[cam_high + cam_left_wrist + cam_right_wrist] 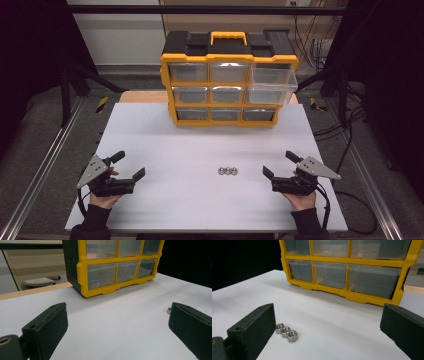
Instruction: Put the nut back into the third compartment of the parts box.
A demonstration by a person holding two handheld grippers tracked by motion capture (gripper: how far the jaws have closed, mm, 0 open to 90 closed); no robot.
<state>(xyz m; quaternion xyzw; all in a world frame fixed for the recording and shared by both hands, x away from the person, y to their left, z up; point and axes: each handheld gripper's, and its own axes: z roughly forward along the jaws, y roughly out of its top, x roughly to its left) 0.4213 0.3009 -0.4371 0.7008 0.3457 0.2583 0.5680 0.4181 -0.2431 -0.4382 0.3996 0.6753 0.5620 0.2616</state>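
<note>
A yellow and black drawer cabinet (227,80) with clear drawers stands at the back of the white table (200,210). Its top right drawer (272,85) is pulled out. Three metal hex nuts (227,171) lie in a row at the table's front centre; they also appear as hex nuts (287,332) beside the right gripper's left jaw. My left gripper (130,165) rests at the front left, open and empty. At the front right my right gripper (280,163) is likewise open with nothing in it. The cabinet (115,267) sits ahead of the left gripper (117,330).
Metal frame rails (45,165) run along both sides of the table. Cables (350,145) trail on the floor to the right. A wooden board (142,96) shows behind the table's back edge.
</note>
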